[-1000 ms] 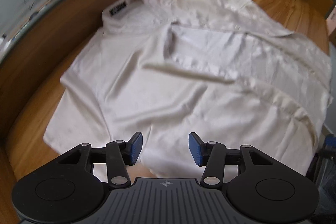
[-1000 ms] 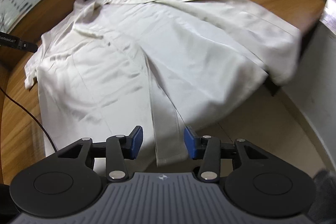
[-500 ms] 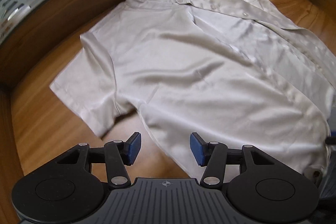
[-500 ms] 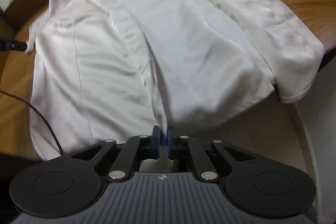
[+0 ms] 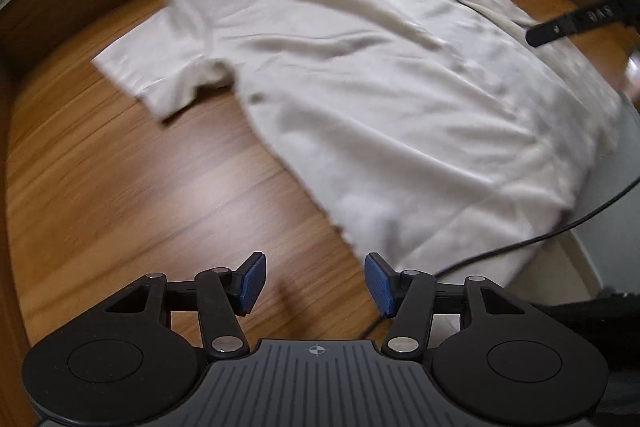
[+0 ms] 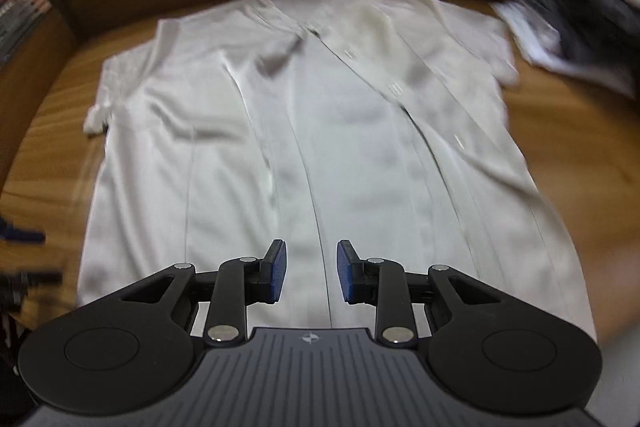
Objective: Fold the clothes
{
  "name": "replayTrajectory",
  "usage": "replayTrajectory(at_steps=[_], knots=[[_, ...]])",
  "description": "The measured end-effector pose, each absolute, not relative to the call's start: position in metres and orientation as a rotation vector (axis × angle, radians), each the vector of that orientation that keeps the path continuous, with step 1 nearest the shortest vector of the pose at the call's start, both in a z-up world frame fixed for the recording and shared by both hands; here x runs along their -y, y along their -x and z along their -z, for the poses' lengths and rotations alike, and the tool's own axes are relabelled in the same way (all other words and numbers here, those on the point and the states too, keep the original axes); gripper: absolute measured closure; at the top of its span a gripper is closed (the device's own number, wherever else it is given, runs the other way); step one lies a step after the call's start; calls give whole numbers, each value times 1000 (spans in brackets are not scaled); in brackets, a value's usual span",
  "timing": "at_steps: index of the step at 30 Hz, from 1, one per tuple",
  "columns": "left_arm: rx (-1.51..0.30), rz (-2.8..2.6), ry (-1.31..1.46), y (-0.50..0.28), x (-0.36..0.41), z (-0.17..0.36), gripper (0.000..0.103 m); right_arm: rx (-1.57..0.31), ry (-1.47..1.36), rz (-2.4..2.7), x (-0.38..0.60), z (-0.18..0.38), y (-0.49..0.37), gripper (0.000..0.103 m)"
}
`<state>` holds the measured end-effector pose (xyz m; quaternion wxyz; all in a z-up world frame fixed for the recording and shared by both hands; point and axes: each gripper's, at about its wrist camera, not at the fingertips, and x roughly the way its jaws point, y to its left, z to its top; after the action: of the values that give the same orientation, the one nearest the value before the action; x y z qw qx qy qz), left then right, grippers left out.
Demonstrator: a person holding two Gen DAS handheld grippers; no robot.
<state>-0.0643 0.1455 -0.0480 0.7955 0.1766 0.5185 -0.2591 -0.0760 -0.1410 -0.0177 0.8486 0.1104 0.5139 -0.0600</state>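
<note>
Shirt (image 6: pixel 352 131): pale cream cloth, smooth, soft satin sheen, creased in places. Tabletop (image 5: pixel 132 195): warm brown wood grain, semi-gloss, light glare patch. Left tongs (image 5: pixel 315 283): matt black plastic arms, blue pads, small bright metal pivot pins. Right tongs (image 6: pixel 311 271): same finish, ribbed grey housing.

Wrist views—shared shirt (image 5: pixel 380 99) (seemingly near)

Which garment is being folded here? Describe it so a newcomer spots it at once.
On the brown wooden table, it is the cream short-sleeved button-front shirt spread flat, collar at the far edge. Unlike the stack of folded dark and white clothes to its right, it lies alone, unfolded, with a dark label inside the collar.
</note>
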Motion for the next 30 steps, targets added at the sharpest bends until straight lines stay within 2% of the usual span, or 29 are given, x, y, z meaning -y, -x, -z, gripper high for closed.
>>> replayTrajectory(at_steps=[17, 20, 27, 28, 30], knots=[[-1145, 121, -82, 39, -154, 23, 44, -1107, -30, -163, 205, 66, -209, 71], [-1142, 48, -32, 34, -152, 17, 44, -1113, 17, -186, 204, 76, -236, 64], [-1158, 29, -13, 34, -139, 18, 44, -1150, 97, -249, 200, 95, -263, 64], [-1160, 26, -9, 34, -137, 18, 44, -1155, 103, -262, 199, 96, -264, 65], [-1166, 21, -5, 33, -136, 19, 44, -1151, 133, -285, 194, 98, -263, 73]])
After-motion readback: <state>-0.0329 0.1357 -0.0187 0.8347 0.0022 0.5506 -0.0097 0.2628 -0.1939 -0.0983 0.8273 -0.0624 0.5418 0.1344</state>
